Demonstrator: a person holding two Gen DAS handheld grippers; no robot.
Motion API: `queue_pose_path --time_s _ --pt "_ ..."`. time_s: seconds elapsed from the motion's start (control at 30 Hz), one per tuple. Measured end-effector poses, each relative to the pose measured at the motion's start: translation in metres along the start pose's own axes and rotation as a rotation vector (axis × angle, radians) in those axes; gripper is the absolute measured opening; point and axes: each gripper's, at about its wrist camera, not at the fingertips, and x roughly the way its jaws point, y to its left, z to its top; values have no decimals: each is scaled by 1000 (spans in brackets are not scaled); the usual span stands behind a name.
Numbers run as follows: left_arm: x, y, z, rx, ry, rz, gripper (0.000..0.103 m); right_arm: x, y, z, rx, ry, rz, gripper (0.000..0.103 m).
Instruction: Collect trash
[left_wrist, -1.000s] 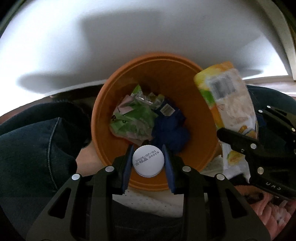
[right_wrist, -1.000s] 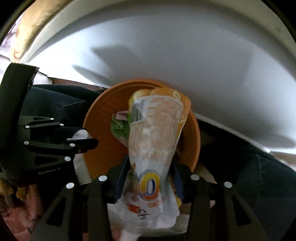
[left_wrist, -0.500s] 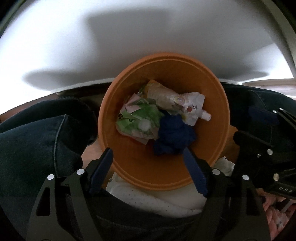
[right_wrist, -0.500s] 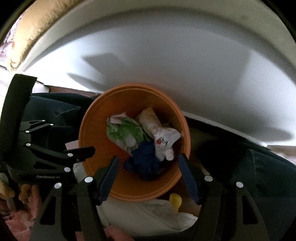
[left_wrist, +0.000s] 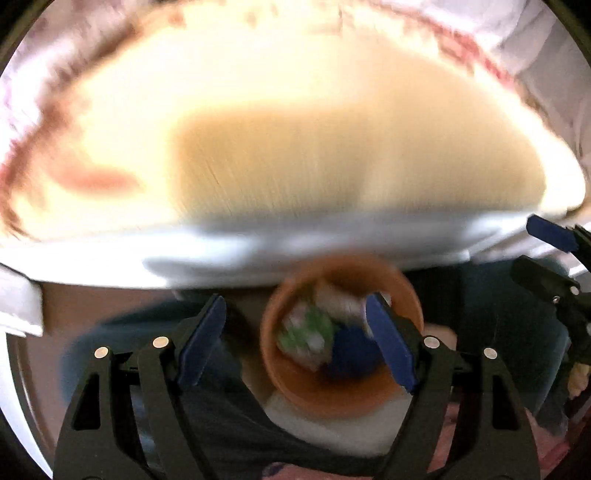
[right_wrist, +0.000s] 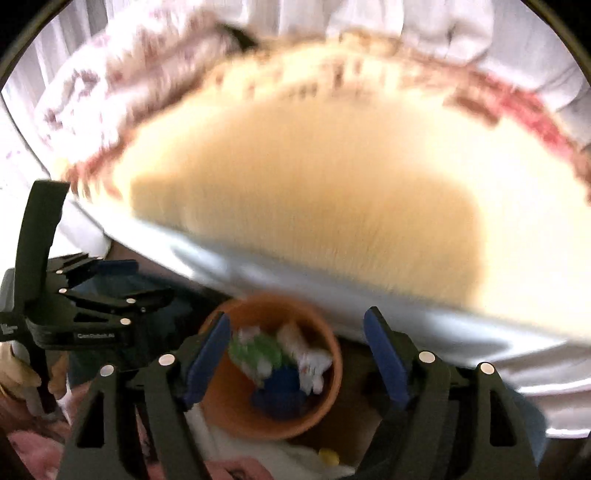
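An orange bin (left_wrist: 321, 391) sits low between dark-jeaned legs and holds green, white and blue trash (left_wrist: 314, 332). It also shows in the right wrist view (right_wrist: 229, 402), with the same trash (right_wrist: 280, 362) inside. My left gripper (left_wrist: 295, 339) is open and empty, raised above the bin. My right gripper (right_wrist: 295, 354) is open and empty, also above the bin. Each gripper shows in the other's view: the right one (left_wrist: 554, 266) at the right edge, the left one (right_wrist: 92, 302) at the left. Both views are motion-blurred.
A pale wooden round tabletop (left_wrist: 295, 129) with a white edge (left_wrist: 295, 243) fills the upper part of both views, also in the right wrist view (right_wrist: 314, 184). Blurred reddish things lie along its far rim. A white cloth (left_wrist: 332, 432) and pink fabric lie below the bin.
Both grippers opened and dropped their loads, the white cap and the orange snack bag, into the bin. Both have since lifted up and tilted toward the tabletop.
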Motion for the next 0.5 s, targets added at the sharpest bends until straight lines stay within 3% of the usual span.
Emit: queue_pose_path --time_s 0.23,0.5 --pt "-85 6 43 -18 -307 92 81 -66 -10 42 21 -269 -55 80" --pt "-149 -2 69 -35 -544 130 91 -131 -12 72 15 -545 -119 91"
